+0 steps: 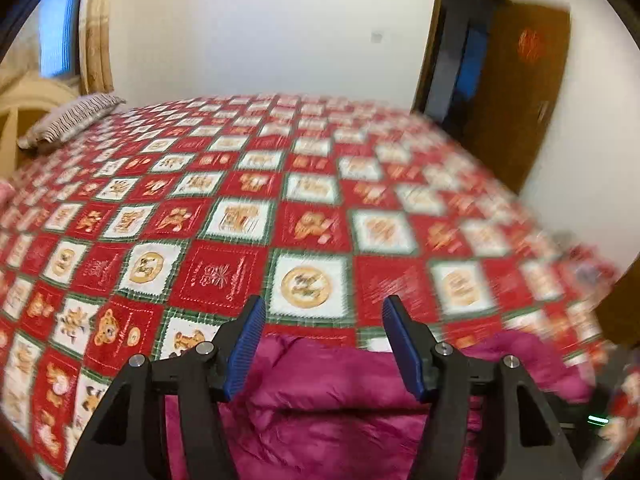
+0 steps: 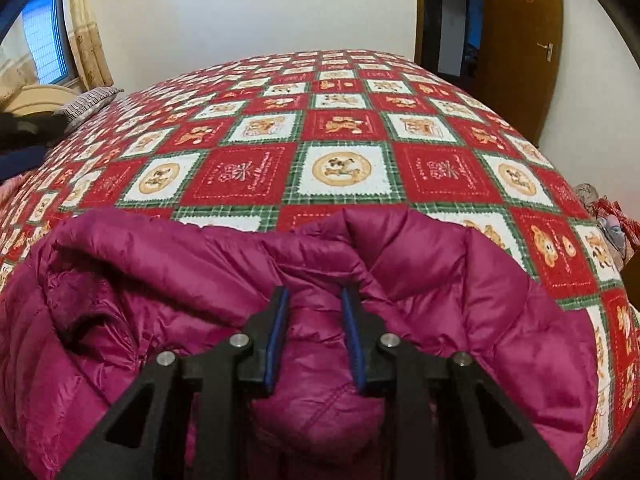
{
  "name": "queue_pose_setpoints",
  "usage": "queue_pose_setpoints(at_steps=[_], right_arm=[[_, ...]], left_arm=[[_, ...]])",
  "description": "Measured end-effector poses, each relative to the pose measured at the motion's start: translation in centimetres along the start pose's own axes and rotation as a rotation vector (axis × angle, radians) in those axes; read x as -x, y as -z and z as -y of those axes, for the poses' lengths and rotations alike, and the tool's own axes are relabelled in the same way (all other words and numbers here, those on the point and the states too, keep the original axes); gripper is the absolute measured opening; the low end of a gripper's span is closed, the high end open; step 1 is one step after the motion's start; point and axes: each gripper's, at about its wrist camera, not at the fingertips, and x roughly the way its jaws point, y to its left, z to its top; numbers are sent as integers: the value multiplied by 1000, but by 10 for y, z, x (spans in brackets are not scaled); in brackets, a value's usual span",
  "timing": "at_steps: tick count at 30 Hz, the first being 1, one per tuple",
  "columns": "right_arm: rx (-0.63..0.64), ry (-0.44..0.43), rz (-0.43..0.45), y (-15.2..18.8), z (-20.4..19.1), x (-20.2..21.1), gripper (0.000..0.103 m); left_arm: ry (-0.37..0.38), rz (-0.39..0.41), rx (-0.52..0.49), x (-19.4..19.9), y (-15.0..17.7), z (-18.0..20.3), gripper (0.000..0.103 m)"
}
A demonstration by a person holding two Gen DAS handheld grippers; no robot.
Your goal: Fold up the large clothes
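1. I see the left hand-held gripper released, its blue pads standing wide apart with nothing between them.
2. Just below and ahead of that left hand-held gripper lies the magenta down jacket, puffy and quilted, on the bed.
3. The left wrist view is smeared, so I cannot make out fine detail on its right side.
4. The right hand-held gripper has its jaws narrowly parted, with a bulge of the magenta down jacket between the blue pads.
5. I cannot tell whether those pads actually press on the fabric or merely stand either side of it.
6. From the right hand-held gripper the jacket spreads left, right and ahead, bunched in thick folds, with a raised rim just beyond the fingertips.
7. Beyond the jacket, the bed carries a red, white and green checked bedspread printed with teddy bears.
8. Far ahead and to the left of the right hand-held gripper a striped pillow lies at the bed's edge, near a curtain and a window.
9. Far ahead and to the right stands a brown wooden door.
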Motion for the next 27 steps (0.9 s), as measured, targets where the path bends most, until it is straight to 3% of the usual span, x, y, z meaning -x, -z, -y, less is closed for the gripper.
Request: queue_pose_setpoints(at_steps=[3, 5, 6, 8, 13, 17, 19, 22, 25, 27], right_arm=[[6, 3, 2, -1, 1, 1, 29], [5, -7, 6, -1, 2, 1, 30], [6, -5, 7, -1, 1, 1, 30], [12, 2, 10, 0, 0, 2, 30], [39, 37, 10, 1, -7, -1, 31], [58, 67, 12, 0, -12, -3, 31], [68, 84, 12, 0, -14, -3, 31], [67, 83, 13, -2, -13, 5, 37], [37, 49, 77, 3, -8, 42, 60], [26, 39, 134, 9, -5, 76, 63]], left_arm=[[-85, -130, 5, -39, 36, -7, 62], [-73, -165, 31, -53, 63, -20, 63], [-50, -121, 51, -49, 69, -25, 63], [-47, -119, 62, -50, 69, -28, 64], [-133, -108, -3, -57, 69, -13, 71], [-134, -115, 9, -63, 62, -15, 74], [-119, -124, 16, -62, 61, -17, 76], [-19, -145, 66, -42, 56, -30, 76], [72, -29, 112, 15, 57, -50, 76], [130, 11, 102, 49, 61, -60, 76]])
